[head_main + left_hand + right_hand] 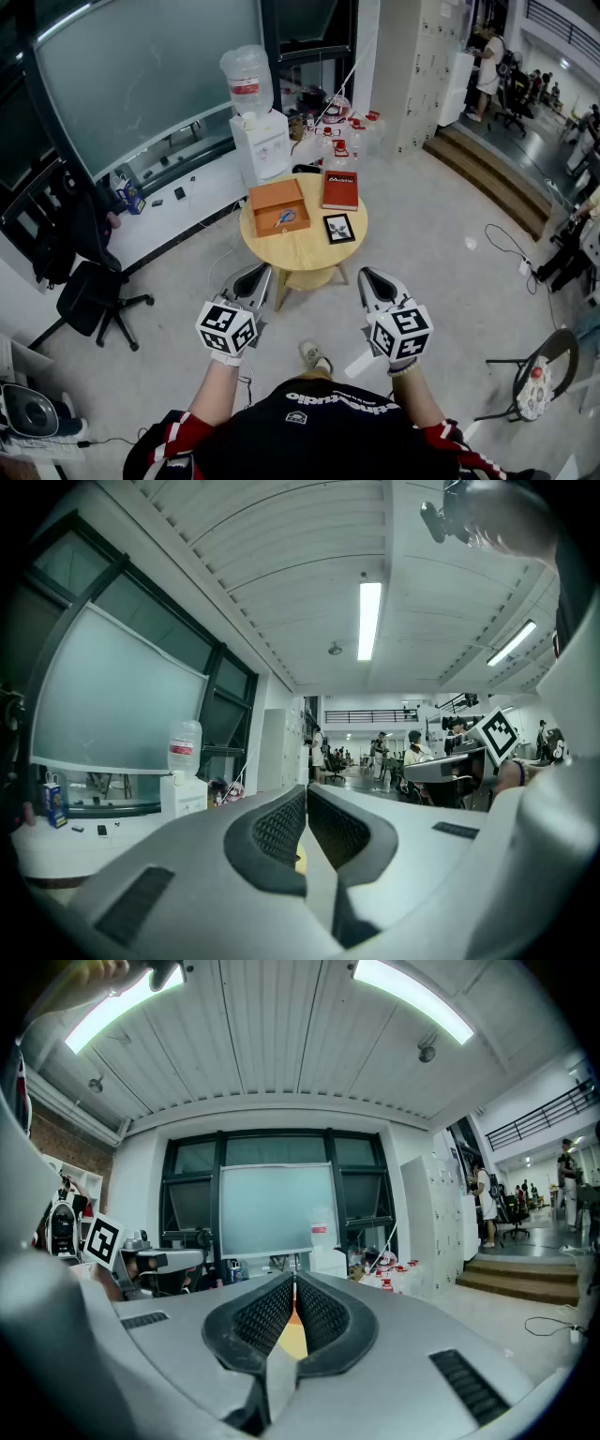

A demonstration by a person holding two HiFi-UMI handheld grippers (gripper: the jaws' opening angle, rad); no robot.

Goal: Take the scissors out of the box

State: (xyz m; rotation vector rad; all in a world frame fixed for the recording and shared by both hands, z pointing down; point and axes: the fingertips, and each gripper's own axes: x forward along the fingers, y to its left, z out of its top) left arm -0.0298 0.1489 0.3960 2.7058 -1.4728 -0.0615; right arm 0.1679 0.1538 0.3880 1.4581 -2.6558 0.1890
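Observation:
An open orange box sits on the left of a round wooden table. Blue-handled scissors lie inside it. Both grippers hang in the air short of the table's near edge, well apart from the box. My left gripper is shut with nothing in it, and its jaws meet at the tips in the left gripper view. My right gripper is shut and empty too, its ribbed pads closed together in the right gripper view. Neither gripper view shows the box or the scissors.
On the table also lie a red book and a small black framed picture. A water dispenser stands behind the table. A black office chair is at the left, a chair at the right, and steps at the far right.

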